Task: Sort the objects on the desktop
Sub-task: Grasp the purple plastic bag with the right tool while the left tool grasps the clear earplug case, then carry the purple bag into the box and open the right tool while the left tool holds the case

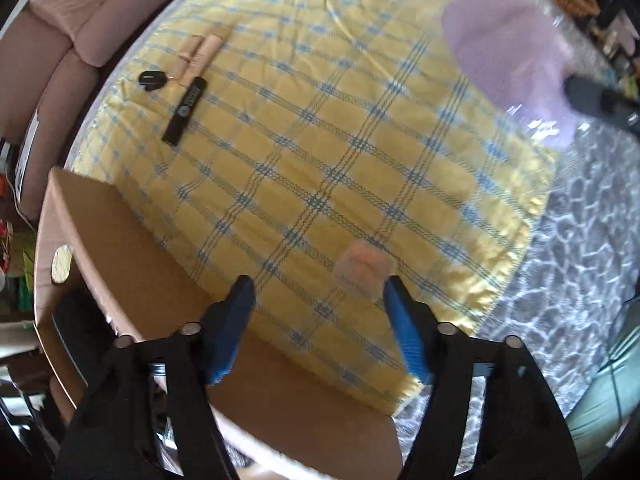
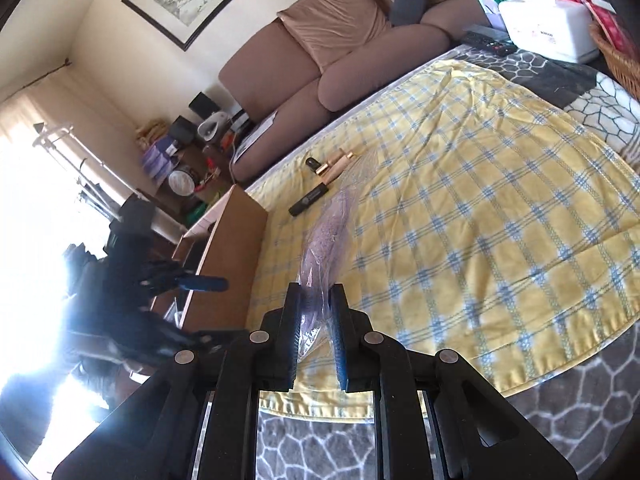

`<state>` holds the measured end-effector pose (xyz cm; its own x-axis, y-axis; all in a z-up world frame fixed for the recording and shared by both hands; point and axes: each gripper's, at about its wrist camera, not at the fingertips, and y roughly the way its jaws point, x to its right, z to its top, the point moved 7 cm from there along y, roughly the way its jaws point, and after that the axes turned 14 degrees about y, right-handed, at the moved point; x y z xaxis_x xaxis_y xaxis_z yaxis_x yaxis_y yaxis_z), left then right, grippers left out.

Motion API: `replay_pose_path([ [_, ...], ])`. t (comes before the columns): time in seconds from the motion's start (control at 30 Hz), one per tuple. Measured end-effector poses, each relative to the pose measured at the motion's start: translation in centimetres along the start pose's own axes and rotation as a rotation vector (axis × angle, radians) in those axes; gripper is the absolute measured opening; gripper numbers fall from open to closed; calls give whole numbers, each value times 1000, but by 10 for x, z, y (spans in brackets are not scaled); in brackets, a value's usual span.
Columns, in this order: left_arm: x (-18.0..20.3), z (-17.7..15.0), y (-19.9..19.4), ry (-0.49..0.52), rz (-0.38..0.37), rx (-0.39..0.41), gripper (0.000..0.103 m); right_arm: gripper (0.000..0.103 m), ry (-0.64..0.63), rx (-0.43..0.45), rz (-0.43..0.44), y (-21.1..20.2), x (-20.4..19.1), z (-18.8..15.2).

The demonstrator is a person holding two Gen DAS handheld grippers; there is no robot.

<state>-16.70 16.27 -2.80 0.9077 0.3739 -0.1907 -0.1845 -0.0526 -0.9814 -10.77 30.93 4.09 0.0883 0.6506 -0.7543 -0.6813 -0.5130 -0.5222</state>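
Note:
My right gripper [image 2: 316, 300] is shut on a clear plastic bag holding something purple [image 2: 328, 236], lifted above the yellow checked cloth [image 2: 480, 208]. The bag also shows in the left wrist view [image 1: 508, 44], blurred, at the upper right. My left gripper [image 1: 320, 292] is open and empty above the edge of a cardboard box [image 1: 132, 256]. A small clear pinkish case [image 1: 364, 268] lies on the cloth between the left fingertips. A black tube [image 1: 185, 110], a black cap-like item [image 1: 152, 79] and beige tubes [image 1: 202, 56] lie at the cloth's far left.
The box [image 2: 232, 248] stands at the cloth's left edge. A brown sofa [image 2: 340, 60] runs behind the table. A white appliance [image 2: 548, 28], a remote [image 2: 486, 42] and a wicker basket [image 2: 620, 56] sit at the far right. Grey patterned table cover [image 1: 560, 280] borders the cloth.

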Motion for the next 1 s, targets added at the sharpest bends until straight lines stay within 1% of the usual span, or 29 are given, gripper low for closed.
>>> replay_pose_path([
  [0.07, 4, 2, 10, 25, -9, -22, 62, 14, 0, -7, 0, 0, 3, 4],
  [0.1, 7, 3, 18, 43, -11, -39, 65, 14, 1, -10, 0, 0, 5, 6],
  [0.27, 17, 2, 31, 91, -45, -58, 63, 14, 4, -21, -4, 2, 13, 9],
  [0.3, 17, 1, 34, 86, -54, -63, 56, 14, 5, -23, -4, 3, 14, 9],
  [0.33, 18, 0, 35, 81, -73, -63, 52, 14, 5, -27, -5, 3, 14, 9],
  [0.4, 22, 0, 32, 77, -107, -39, 33, 14, 0, -33, -7, 4, 14, 7],
  [0.47, 24, -2, 28, 77, -90, -27, 33, 14, -8, -38, -9, 5, 12, 6],
  [0.57, 25, -9, 18, 56, -89, 0, 32, 14, -21, -42, -9, 8, 8, 3],
  [0.67, 20, -19, -5, 7, -87, 54, 32, 14, -43, -49, -9, 11, 2, -1],
  [0.77, 8, -37, -45, -63, -98, 154, 32, 14, -84, -50, -2, 13, -11, -6],
  [0.8, 0, -51, -67, -108, -111, 210, 32, 14, -101, -50, 6, 14, -17, -8],
  [0.9, -19, -76, -109, -199, -121, 302, 32, 14, -155, -57, 45, 13, -40, -18],
  [0.93, -31, -94, -124, -244, -126, 338, 32, 14, -180, -60, 61, 12, -51, -23],
  [0.97, -44, -100, -131, -279, -128, 359, 32, 14, -201, -62, 75, 11, -61, -28],
  [1.0, -53, -122, -139, -329, -125, 381, 32, 14, -217, -65, 97, 10, -71, -33],
])
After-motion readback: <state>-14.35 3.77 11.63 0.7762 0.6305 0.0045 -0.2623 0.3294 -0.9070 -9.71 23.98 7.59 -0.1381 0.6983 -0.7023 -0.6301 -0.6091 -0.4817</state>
